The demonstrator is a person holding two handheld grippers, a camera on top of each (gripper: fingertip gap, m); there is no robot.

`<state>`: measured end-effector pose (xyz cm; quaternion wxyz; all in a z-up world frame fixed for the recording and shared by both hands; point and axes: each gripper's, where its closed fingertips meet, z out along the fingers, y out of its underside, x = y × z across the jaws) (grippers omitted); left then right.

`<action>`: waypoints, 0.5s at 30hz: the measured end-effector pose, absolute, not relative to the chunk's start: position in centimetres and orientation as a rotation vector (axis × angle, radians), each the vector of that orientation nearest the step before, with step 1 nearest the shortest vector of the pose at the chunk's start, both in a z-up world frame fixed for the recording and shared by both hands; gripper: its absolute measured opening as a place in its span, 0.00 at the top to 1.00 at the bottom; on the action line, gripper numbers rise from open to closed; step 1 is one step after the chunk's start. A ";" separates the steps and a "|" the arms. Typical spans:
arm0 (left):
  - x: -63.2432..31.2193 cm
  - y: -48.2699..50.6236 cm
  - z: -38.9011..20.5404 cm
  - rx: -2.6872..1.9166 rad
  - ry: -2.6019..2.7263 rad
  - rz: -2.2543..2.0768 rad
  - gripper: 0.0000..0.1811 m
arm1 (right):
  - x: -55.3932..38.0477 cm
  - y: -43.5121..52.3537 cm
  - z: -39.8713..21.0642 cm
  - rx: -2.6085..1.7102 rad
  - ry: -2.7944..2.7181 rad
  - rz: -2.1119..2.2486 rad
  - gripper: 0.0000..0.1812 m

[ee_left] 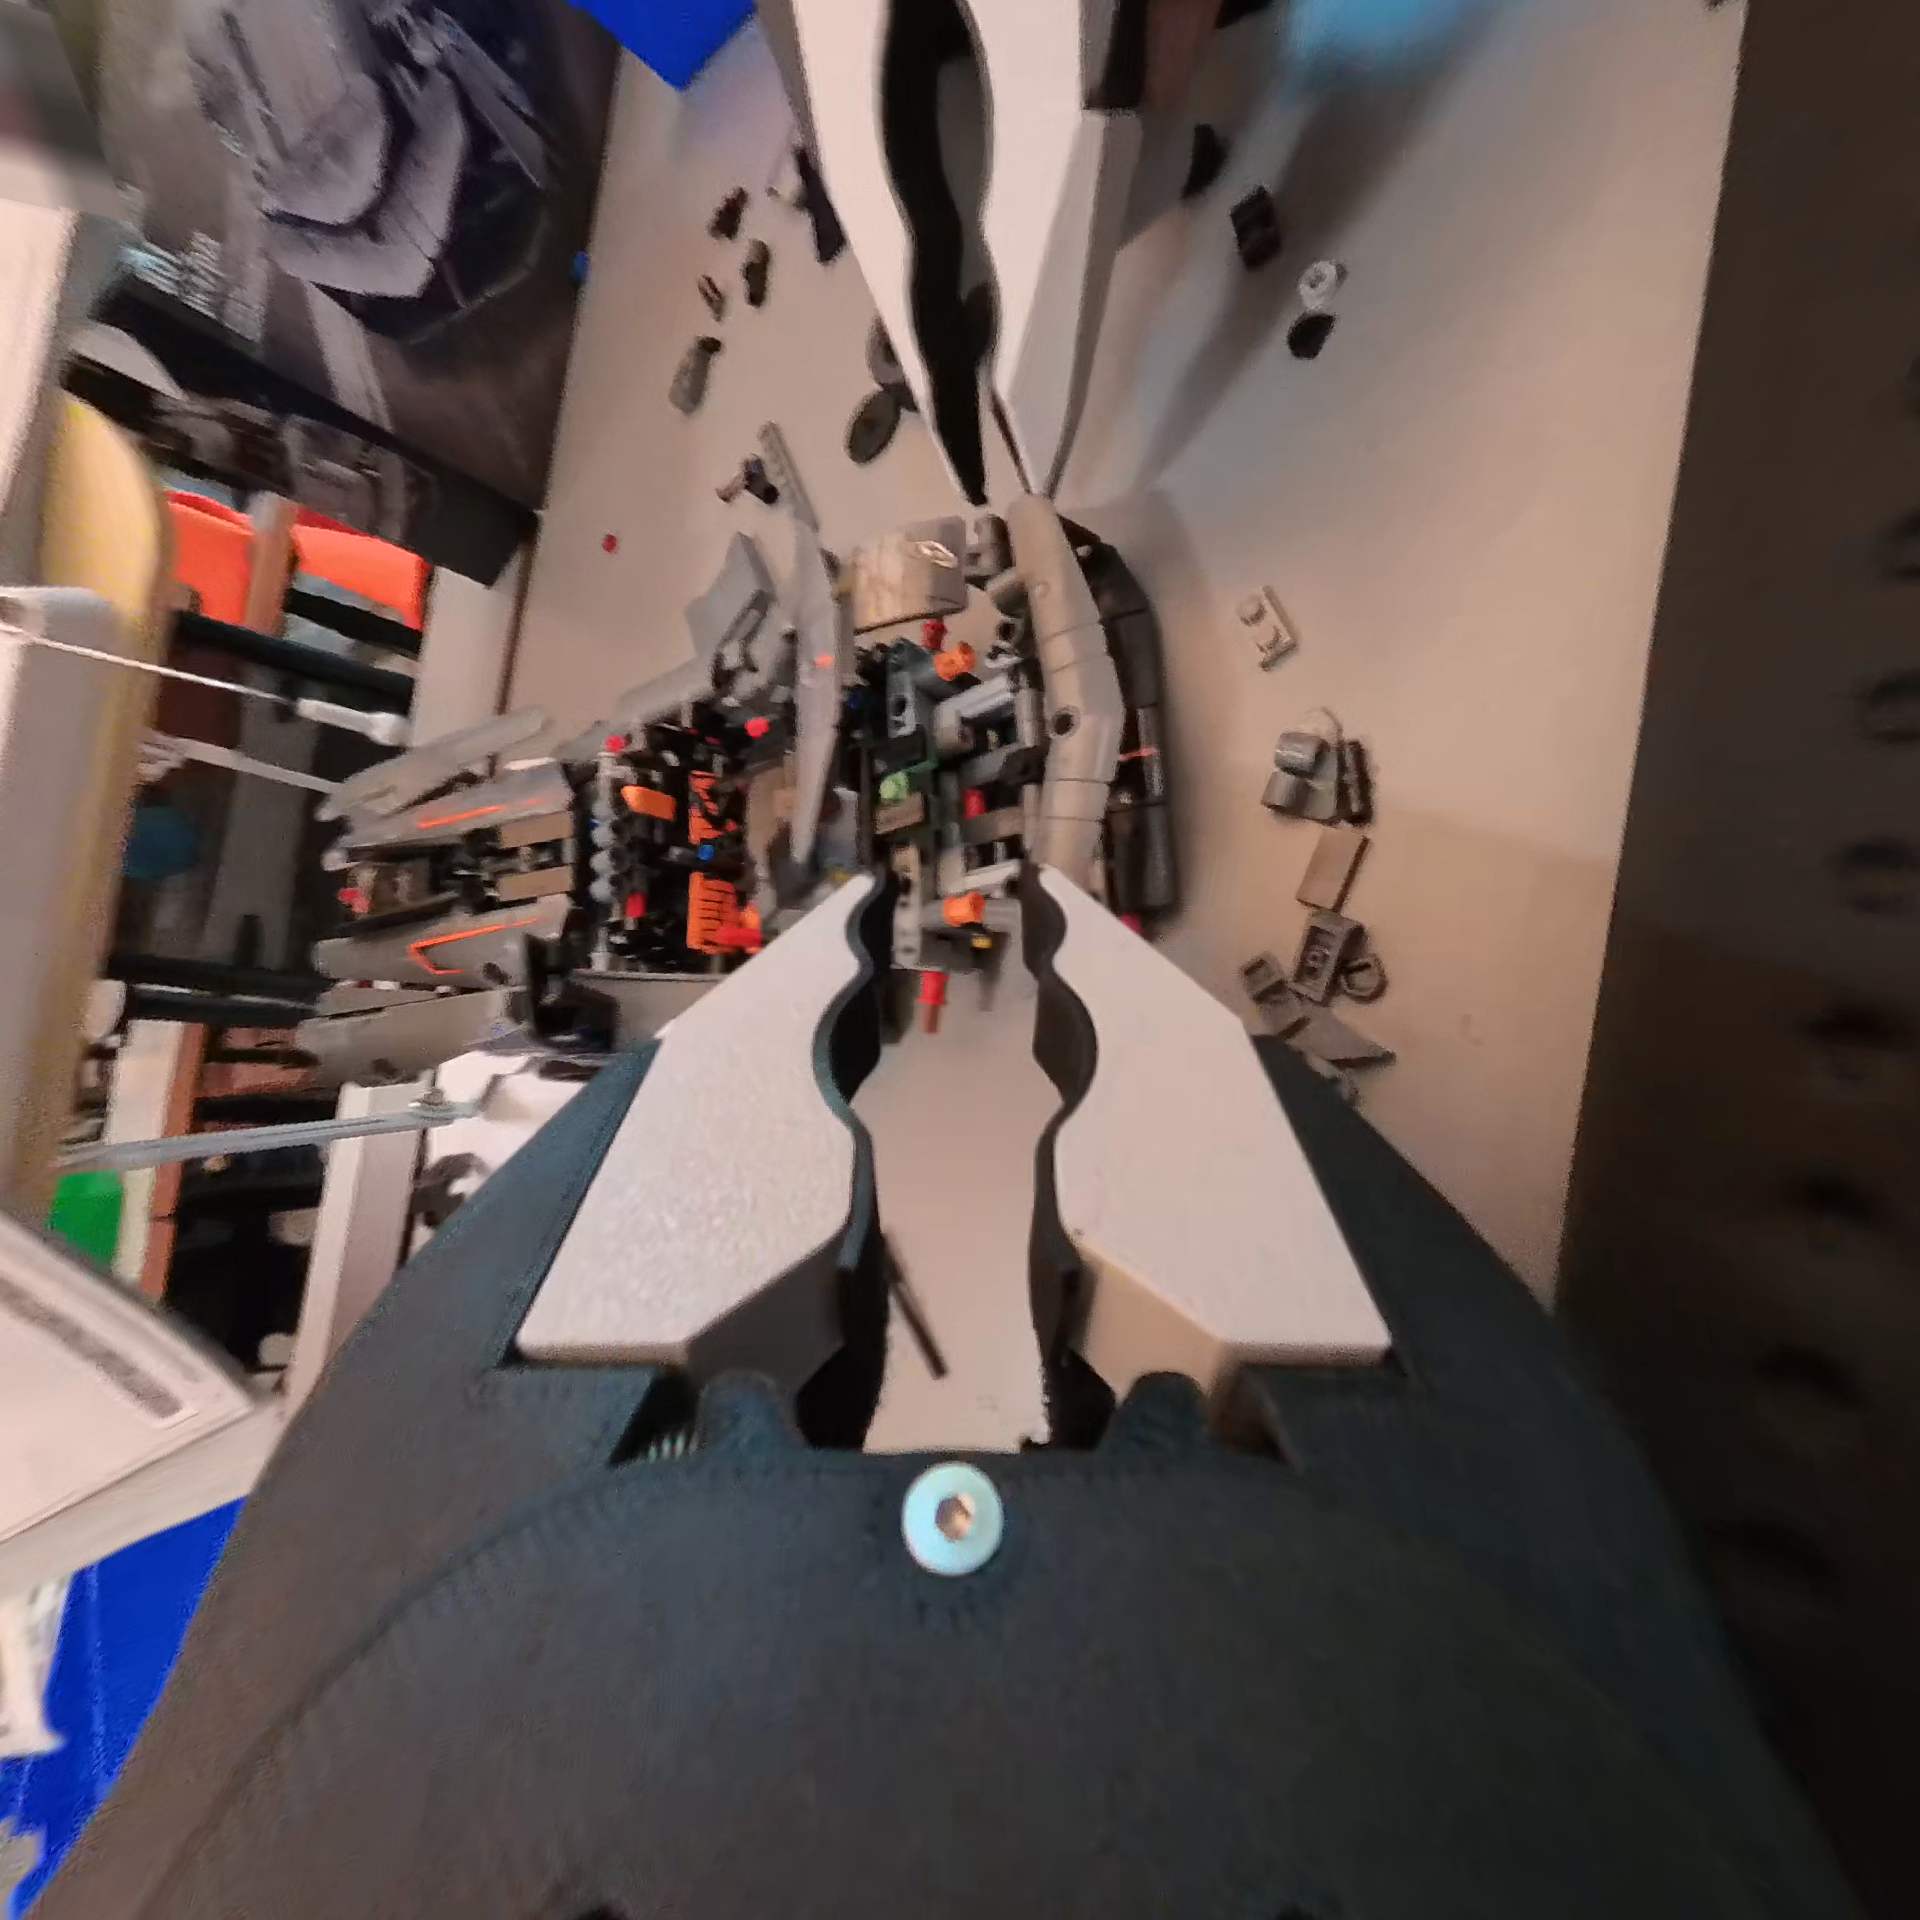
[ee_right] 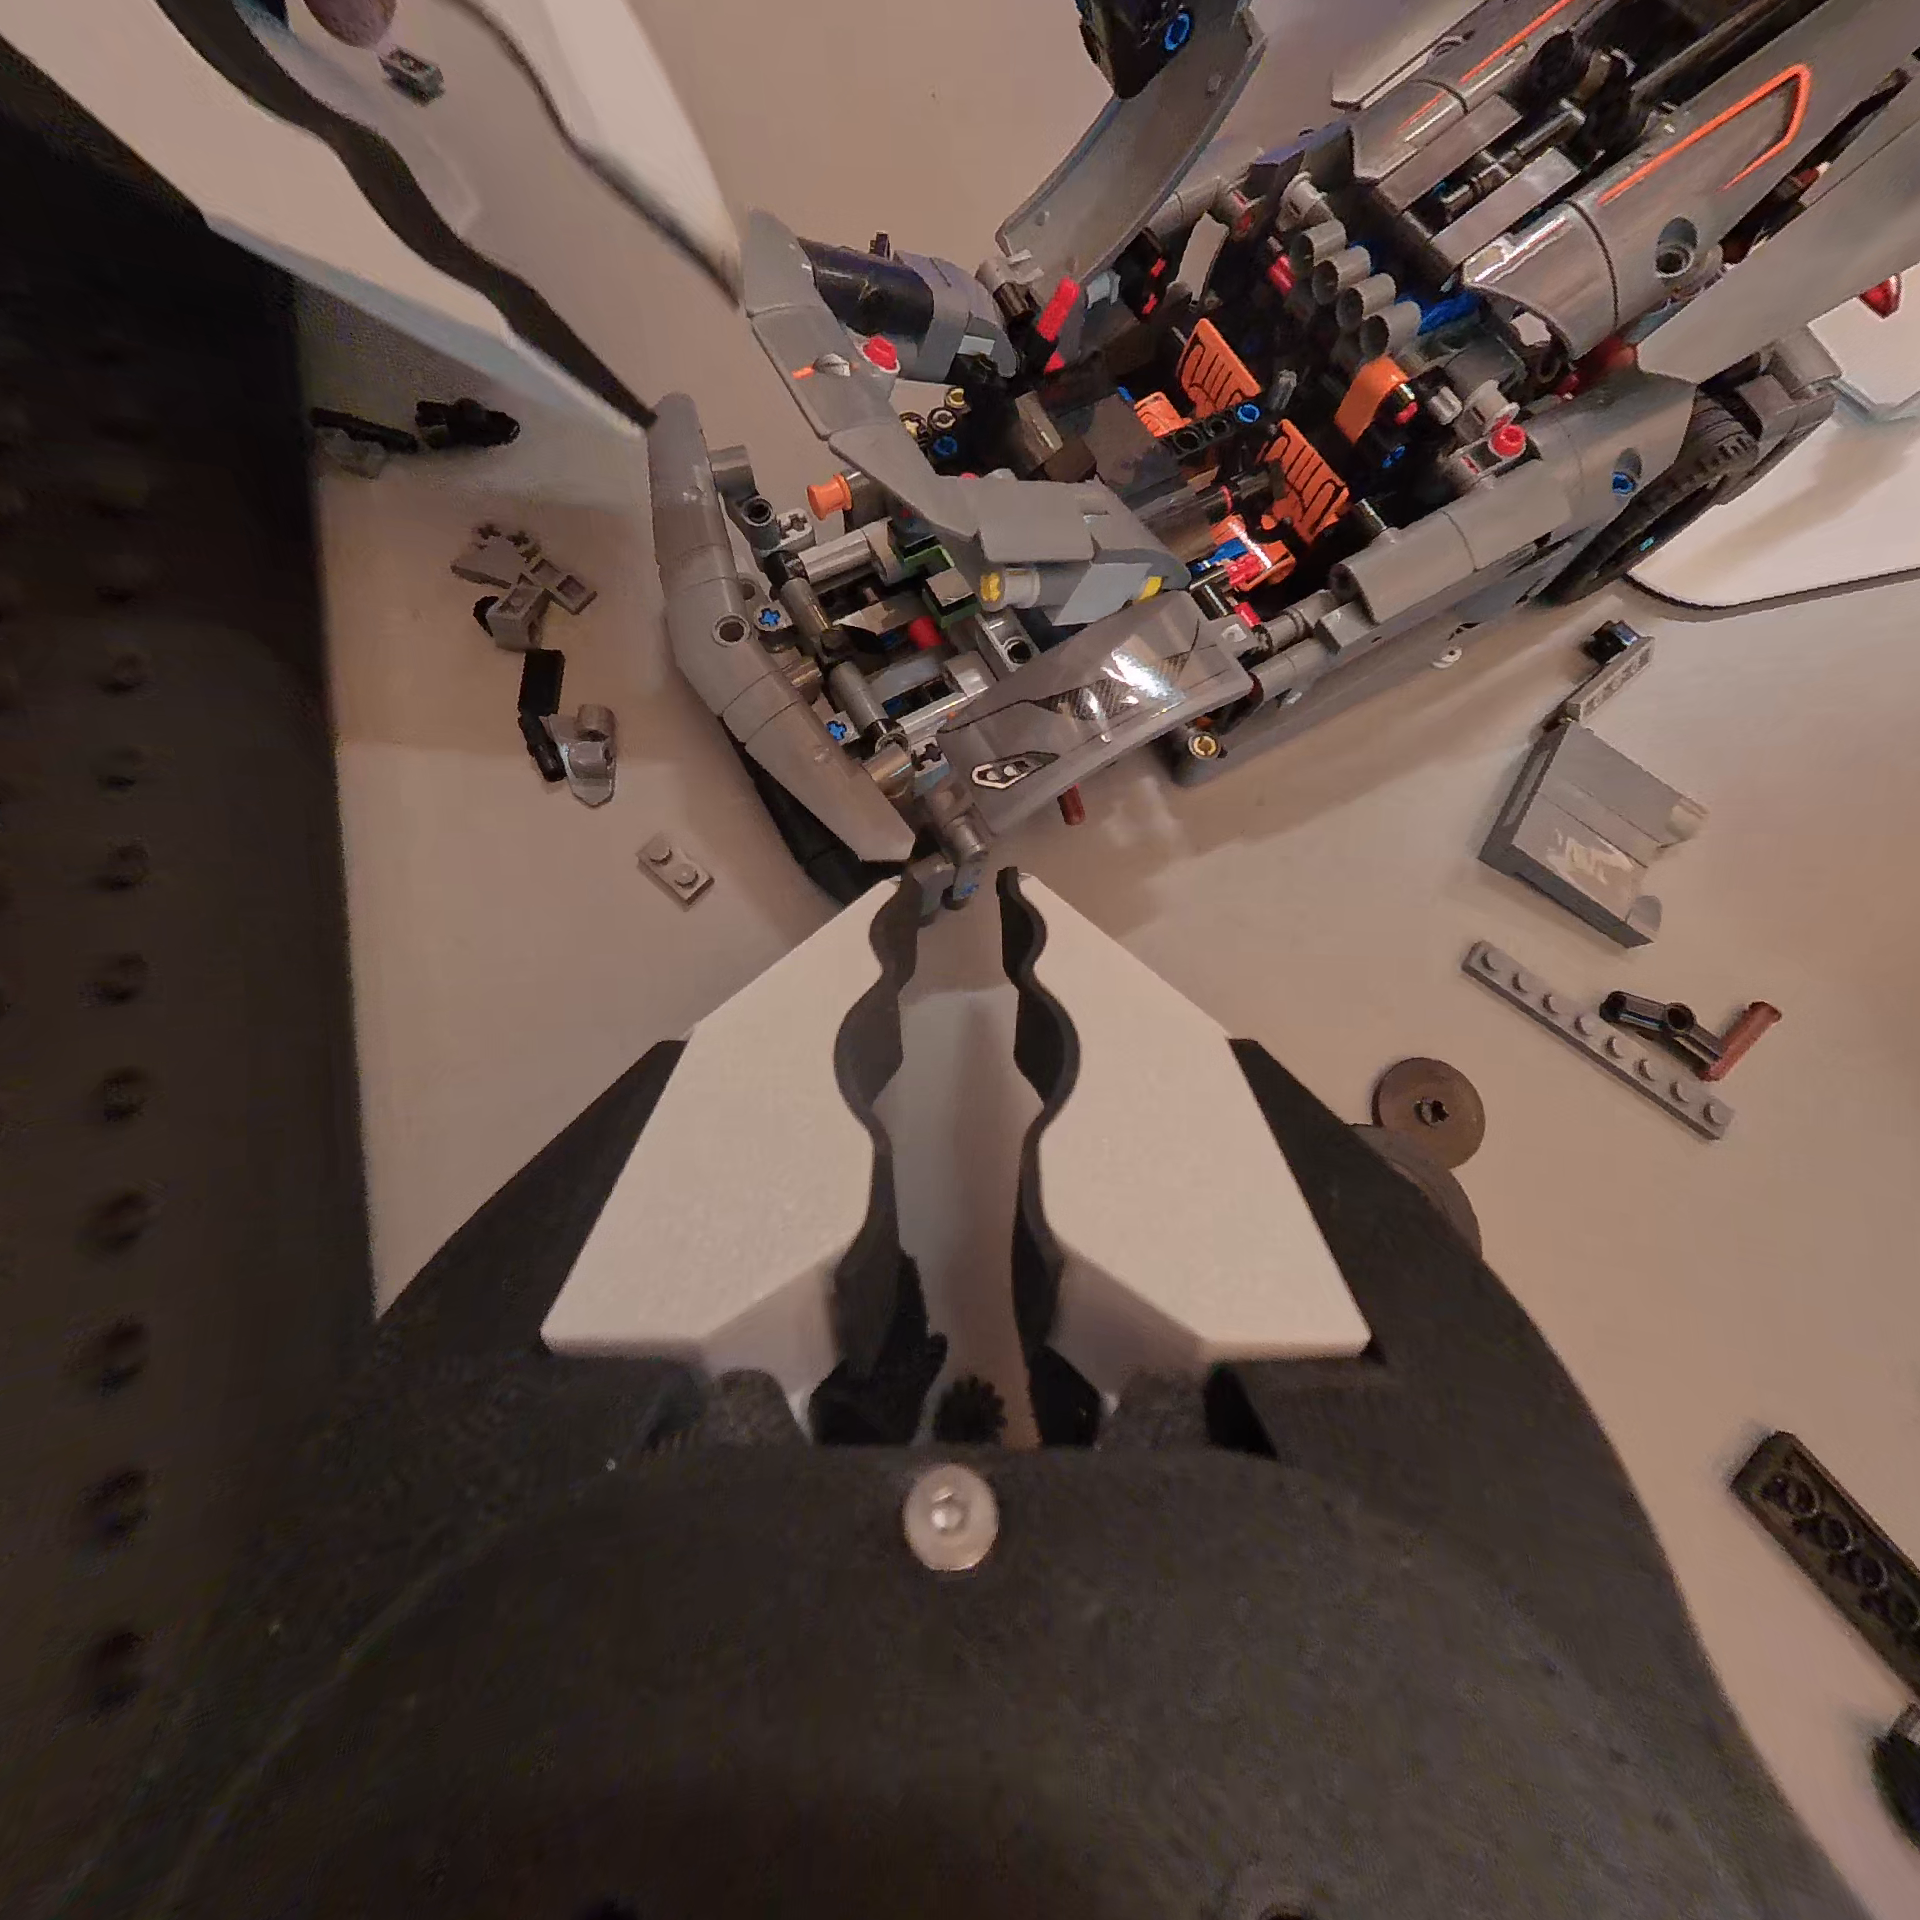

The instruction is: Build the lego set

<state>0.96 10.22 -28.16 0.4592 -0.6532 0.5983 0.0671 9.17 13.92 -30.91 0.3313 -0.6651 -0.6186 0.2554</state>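
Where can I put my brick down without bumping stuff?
Bare table lies between the right tongs and the long grey plate. It is crowded left of the car model, around the small grey pieces.

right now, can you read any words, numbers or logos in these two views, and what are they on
Nothing can be quoted; no text is legible.
Dark set box: print is blurred and unreadable.
White paper: printed lines are blurred and unreadable.
Curved grey panel on the lego model: sticker pattern only, no words visible.
Loose grey panel: pale mark, too small to read.
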 end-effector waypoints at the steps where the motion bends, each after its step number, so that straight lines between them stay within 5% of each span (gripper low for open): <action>1: 0.9 10.5 -27.4 -1.601 1.441 0.175 0.86 | 9.2 13.9 -30.9 -1.738 -1.618 0.667 0.93; 8: 1.5 10.4 -28.0 -1.625 1.447 0.105 0.71 | 9.1 13.8 -31.1 -1.742 -1.628 0.666 0.93; 15: 1.5 10.1 -28.4 -1.621 1.480 0.112 0.74 | 9.1 13.7 -31.2 -1.743 -1.633 0.671 0.93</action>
